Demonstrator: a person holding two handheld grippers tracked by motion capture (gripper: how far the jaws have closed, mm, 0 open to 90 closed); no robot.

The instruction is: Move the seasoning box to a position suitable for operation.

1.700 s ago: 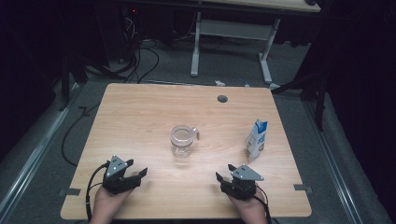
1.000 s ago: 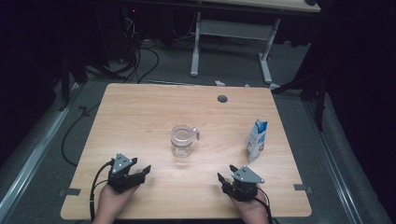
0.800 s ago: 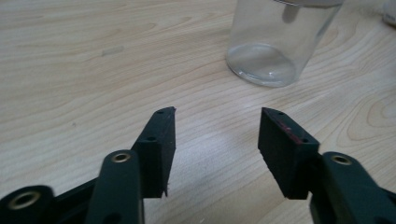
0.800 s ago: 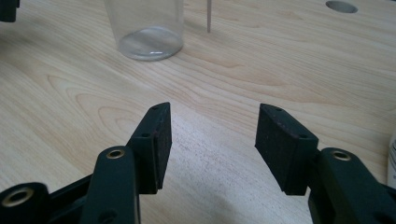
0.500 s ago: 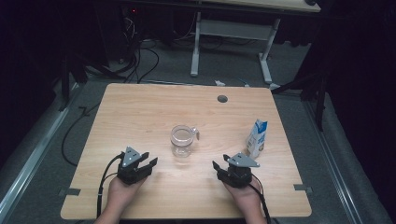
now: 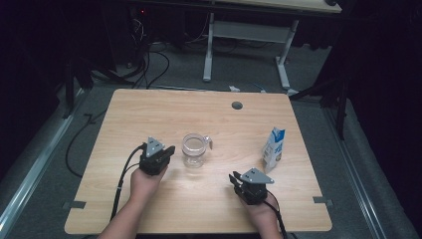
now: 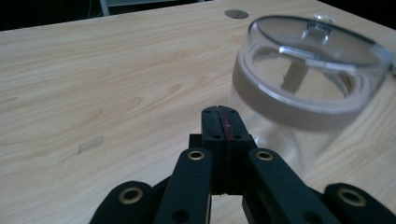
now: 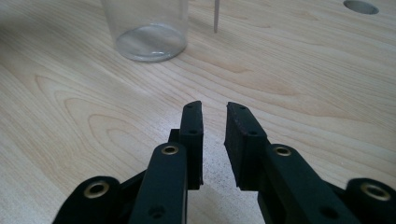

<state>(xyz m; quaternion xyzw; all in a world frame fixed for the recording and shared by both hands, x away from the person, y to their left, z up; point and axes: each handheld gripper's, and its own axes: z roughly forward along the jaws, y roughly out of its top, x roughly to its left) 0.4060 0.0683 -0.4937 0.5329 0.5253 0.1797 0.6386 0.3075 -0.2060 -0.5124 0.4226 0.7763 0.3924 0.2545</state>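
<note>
A clear glass jug with a handle stands at the table's middle. My left gripper sits just left of it, and its jaws have just been closing. They are now pressed together with nothing between them. The jug rises close on their right. My right gripper rests near the front right, and its jaws have also just been closing. A narrow empty gap is left between them, so it is still open. The jug's base lies ahead of it. A blue-and-white carton stands upright at the right.
The wooden table has a round cable hole near its far edge. Cables trail from both grippers over the front edge. A desk frame and floor cables lie beyond the table in the dark.
My left hand has moved forward and to the right, up beside the glass jug. The right hand has edged slightly forward. Jug and carton have not moved.
</note>
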